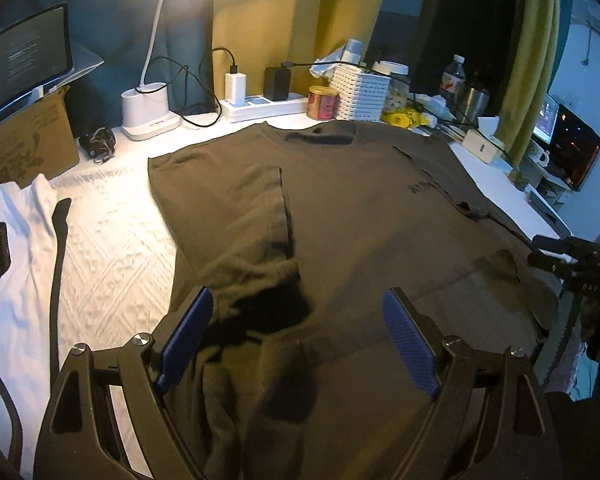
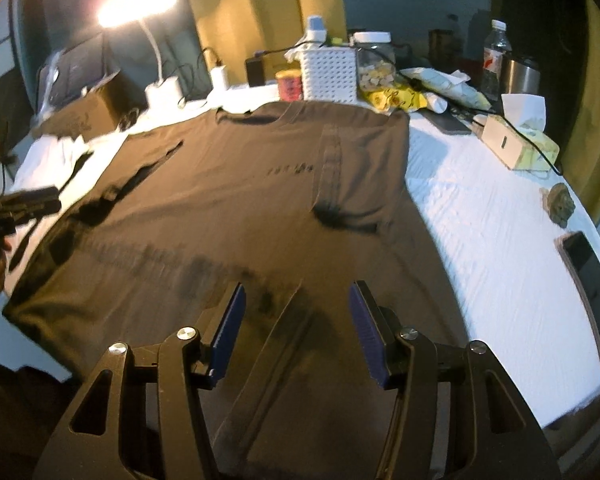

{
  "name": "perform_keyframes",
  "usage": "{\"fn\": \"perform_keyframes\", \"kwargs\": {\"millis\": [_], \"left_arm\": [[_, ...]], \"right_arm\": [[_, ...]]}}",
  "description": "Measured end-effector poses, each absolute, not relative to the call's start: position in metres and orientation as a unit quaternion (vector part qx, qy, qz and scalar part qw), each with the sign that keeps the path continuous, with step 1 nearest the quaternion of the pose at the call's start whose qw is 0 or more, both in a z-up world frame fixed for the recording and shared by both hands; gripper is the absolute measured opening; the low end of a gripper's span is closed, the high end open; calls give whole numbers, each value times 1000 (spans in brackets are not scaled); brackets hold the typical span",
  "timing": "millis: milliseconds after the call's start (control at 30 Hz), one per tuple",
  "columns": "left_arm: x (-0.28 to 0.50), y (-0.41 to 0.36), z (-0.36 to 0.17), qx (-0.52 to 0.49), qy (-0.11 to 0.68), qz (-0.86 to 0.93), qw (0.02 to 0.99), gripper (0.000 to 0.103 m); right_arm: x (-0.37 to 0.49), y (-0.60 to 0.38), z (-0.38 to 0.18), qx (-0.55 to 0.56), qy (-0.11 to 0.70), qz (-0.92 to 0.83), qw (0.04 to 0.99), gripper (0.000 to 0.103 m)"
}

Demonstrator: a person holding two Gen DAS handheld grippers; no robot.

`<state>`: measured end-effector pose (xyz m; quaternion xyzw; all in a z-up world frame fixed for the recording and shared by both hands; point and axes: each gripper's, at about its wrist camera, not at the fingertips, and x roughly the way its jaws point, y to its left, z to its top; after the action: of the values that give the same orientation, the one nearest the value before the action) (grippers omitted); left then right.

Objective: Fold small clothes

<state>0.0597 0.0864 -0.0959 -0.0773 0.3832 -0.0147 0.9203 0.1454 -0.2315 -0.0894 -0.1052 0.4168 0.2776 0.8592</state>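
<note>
So the brown t-shirt (image 1: 360, 208) is spread flat across the bench (image 1: 112, 240), which has a white textured cover, collar pointing to 12 o'clock toward the clutter at the back. One sleeve is already flipped in over the body on the left side, and there's a bunched fold of fabric right at the hem near 6 o'clock in the left wrist view.

Left gripper (image 1: 298, 338) hangs over that hem bunch with its blue fingers (image 1: 188, 336) spread wide, nothing pinched between them, cloth just lying underneath. Can't tell if the tips actually touch the fabric.

Right gripper (image 2: 296, 332) is the same deal: fingers (image 2: 366, 334) wide apart above the lower hem, a crease of the shirt running up between them, not clamped on anything. It also shows at 3 o'clock in the left view.

Desk lamp (image 1: 152, 96) is lit at 11 o'clock, white basket (image 2: 330, 76) behind the collar, tissue box (image 2: 518, 144) at 2 o'clock
</note>
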Motion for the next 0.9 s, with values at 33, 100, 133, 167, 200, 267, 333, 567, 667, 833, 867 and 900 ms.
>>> {"fn": "perform_keyframes", "kwargs": {"millis": [33, 100, 133, 167, 200, 267, 333, 567, 667, 833, 867, 900], "left_arm": [[56, 85, -97, -78, 381, -16, 921, 86], [49, 82, -101, -82, 382, -17, 920, 86], [47, 81, -103, -84, 383, -18, 920, 86], [44, 80, -105, -86, 383, -19, 919, 86], [42, 79, -106, -88, 384, -19, 919, 86], [37, 78, -109, -91, 384, -20, 919, 86], [31, 79, -111, -95, 382, -18, 919, 86], [20, 86, -114, -109, 378, -6, 919, 86], [17, 88, -117, -113, 380, -7, 918, 86], [15, 92, -122, -112, 389, -3, 914, 86], [14, 93, -122, -111, 390, -3, 914, 86], [13, 94, -123, -109, 391, -1, 914, 86]], "right_arm": [[140, -230, -92, -112, 420, 279, 856, 62], [129, -229, -99, -128, 426, 282, 850, 62], [124, -228, -101, -137, 427, 282, 848, 62], [121, -227, -103, -142, 428, 283, 847, 62], [118, -227, -105, -147, 430, 283, 845, 62], [111, -227, -108, -156, 434, 284, 841, 62], [103, -225, -110, -171, 436, 287, 836, 62], [78, -227, -118, -213, 445, 295, 819, 62], [73, -230, -119, -219, 446, 296, 816, 63], [68, -235, -121, -229, 448, 307, 808, 51], [68, -236, -119, -225, 447, 312, 807, 46], [69, -238, -117, -219, 447, 317, 807, 30]]}}
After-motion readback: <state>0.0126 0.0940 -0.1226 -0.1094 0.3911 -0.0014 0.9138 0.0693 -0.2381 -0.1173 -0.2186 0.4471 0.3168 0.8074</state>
